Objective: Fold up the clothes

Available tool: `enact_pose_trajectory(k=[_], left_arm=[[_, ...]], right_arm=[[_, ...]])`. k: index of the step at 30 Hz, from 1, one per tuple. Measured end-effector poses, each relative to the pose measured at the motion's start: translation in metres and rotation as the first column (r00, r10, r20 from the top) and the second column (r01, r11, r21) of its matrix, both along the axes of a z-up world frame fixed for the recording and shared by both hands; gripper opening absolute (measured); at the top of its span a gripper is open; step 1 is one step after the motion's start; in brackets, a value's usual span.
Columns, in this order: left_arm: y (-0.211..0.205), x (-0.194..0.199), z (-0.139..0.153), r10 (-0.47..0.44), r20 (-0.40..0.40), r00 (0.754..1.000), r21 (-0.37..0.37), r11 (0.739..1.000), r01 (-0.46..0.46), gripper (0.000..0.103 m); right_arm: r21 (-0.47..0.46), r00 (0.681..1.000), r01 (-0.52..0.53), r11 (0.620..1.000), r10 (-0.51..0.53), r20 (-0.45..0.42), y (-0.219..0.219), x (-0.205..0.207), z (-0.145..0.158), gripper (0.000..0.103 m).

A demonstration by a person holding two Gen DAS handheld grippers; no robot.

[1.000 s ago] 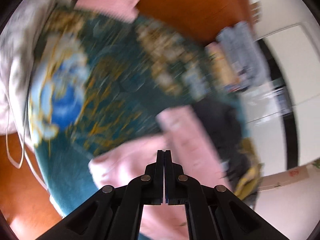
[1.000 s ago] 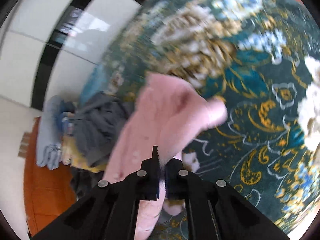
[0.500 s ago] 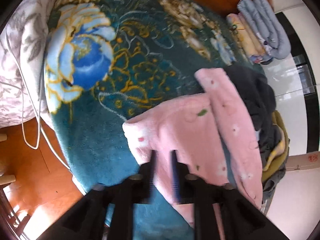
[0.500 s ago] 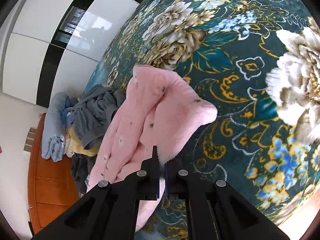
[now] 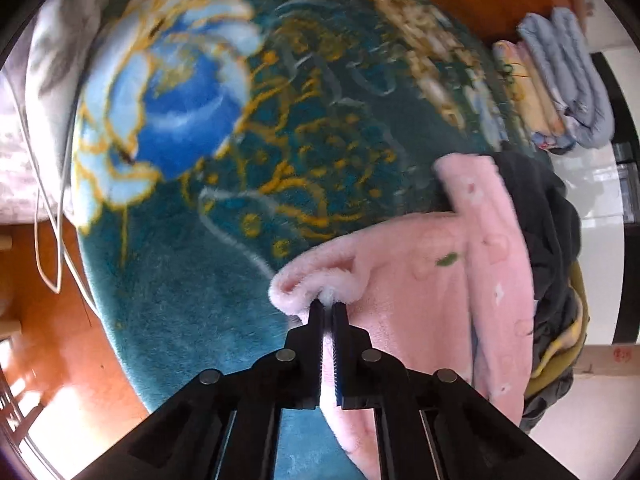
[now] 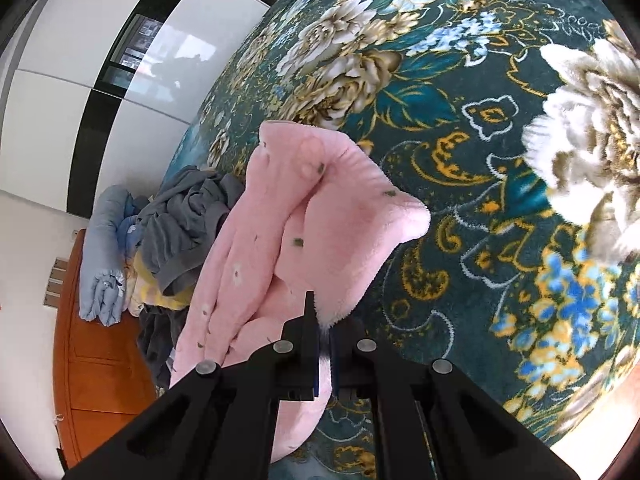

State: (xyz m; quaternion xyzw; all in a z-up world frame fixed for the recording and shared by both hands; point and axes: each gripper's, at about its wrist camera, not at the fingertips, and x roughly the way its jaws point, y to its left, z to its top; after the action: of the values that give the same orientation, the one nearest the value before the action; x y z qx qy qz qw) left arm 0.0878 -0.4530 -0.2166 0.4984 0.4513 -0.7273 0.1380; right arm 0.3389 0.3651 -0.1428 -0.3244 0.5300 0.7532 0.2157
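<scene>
A pink fleece garment (image 5: 424, 288) with small flower prints lies on a dark teal floral blanket (image 5: 224, 208). My left gripper (image 5: 327, 307) is shut on a rolled edge of the pink garment. In the right wrist view the same pink garment (image 6: 304, 216) drapes from my right gripper (image 6: 322, 320), which is shut on another edge of it and holds it above the blanket (image 6: 460, 128).
A heap of dark grey and yellow clothes (image 5: 548, 248) lies beside the pink garment; it also shows in the right wrist view (image 6: 188, 220). Folded light blue items (image 5: 568, 80) sit at the bed's far end. A white cable (image 5: 48, 216) hangs at the left edge. Orange wooden floor (image 5: 36, 352) lies below.
My left gripper opened about half a second ago and has now shut on the garment's rolled edge. The right gripper has kept its hold while the garment spread over the blanket.
</scene>
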Motion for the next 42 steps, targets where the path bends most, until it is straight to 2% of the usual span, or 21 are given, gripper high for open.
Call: enact_pose_trajectory(k=[2,4,5,6,8,10,11,14,20,22,24,25,29,33,36,39,42], left_arm=[[0.002,0.001,0.029,-0.012,-0.109,0.994,-0.019,1.000,0.010,0.003],[0.002,0.010,0.059,-0.029,-0.215,0.976,-0.046,0.999,0.020,0.003],[0.003,0.015,0.072,-0.041,-0.253,0.967,-0.069,0.997,0.024,0.003],[0.002,0.021,0.078,-0.059,-0.253,0.966,-0.109,0.994,0.032,0.003],[0.000,0.024,0.061,-0.092,-0.146,0.985,-0.162,0.984,0.068,0.003],[-0.007,0.029,0.030,-0.067,-0.028,0.997,-0.130,0.990,0.062,0.003],[-0.010,0.033,0.018,-0.051,0.002,0.999,-0.109,0.993,0.051,0.003],[-0.014,0.037,0.008,-0.041,0.038,0.998,-0.108,0.993,0.045,0.003],[-0.020,0.023,0.026,-0.035,0.064,0.997,-0.110,0.993,0.041,0.008],[-0.023,0.018,0.035,-0.016,0.077,0.997,-0.137,0.990,0.026,0.009],[-0.026,0.010,0.043,0.009,0.082,0.997,-0.143,0.990,0.003,0.015],[-0.027,0.007,0.047,0.012,0.076,0.997,-0.139,0.990,-0.001,0.016],[-0.015,-0.019,0.057,-0.015,0.058,0.998,-0.122,0.992,0.022,0.026],[0.009,-0.051,0.056,-0.046,0.048,0.998,-0.057,0.997,0.049,0.033],[0.030,-0.079,0.051,-0.075,0.053,0.996,-0.019,0.997,0.076,0.041],[0.047,-0.102,0.044,-0.091,0.061,0.994,-0.007,0.996,0.091,0.047],[0.056,-0.123,0.031,-0.072,0.067,0.995,0.036,0.997,0.069,0.050]], right_arm=[[0.034,0.999,0.001,0.999,0.000,-0.036,0.001,0.004,0.013,0.003],[0.091,0.997,-0.029,0.995,0.036,-0.073,0.003,0.011,0.031,0.003],[0.122,0.994,-0.047,0.991,0.058,-0.088,0.003,0.015,0.040,0.003],[0.132,0.994,-0.061,0.989,0.072,-0.077,0.004,0.019,0.040,0.003],[0.123,0.996,-0.083,0.989,0.086,-0.019,0.005,0.026,0.026,0.003],[0.068,0.996,-0.073,0.995,0.069,0.061,0.004,0.033,-0.004,0.003],[0.028,0.995,-0.055,0.998,0.053,0.090,0.003,0.036,-0.020,0.003],[-0.032,0.991,-0.033,0.999,0.037,0.126,-0.001,0.037,-0.046,0.003],[-0.055,0.994,0.009,0.998,-0.003,0.107,0.020,0.032,-0.041,0.009],[-0.040,0.990,0.047,0.998,-0.041,0.132,0.031,0.034,-0.037,0.024],[-0.013,0.985,0.089,0.996,-0.086,0.150,0.044,0.037,-0.029,0.031],[0.009,0.985,0.083,0.996,-0.084,0.149,0.048,0.033,-0.023,0.032],[0.077,0.993,-0.022,0.997,0.013,0.118,0.059,-0.010,0.002,0.033],[0.118,0.982,-0.174,0.978,0.163,0.093,0.062,-0.085,0.019,0.047],[0.161,0.965,-0.247,0.956,0.228,0.128,0.066,-0.127,0.027,0.051],[0.188,0.946,-0.292,0.938,0.255,0.198,0.081,-0.164,0.025,0.051],[0.168,0.935,-0.300,0.939,0.255,0.247,0.095,-0.182,0.013,0.051]])
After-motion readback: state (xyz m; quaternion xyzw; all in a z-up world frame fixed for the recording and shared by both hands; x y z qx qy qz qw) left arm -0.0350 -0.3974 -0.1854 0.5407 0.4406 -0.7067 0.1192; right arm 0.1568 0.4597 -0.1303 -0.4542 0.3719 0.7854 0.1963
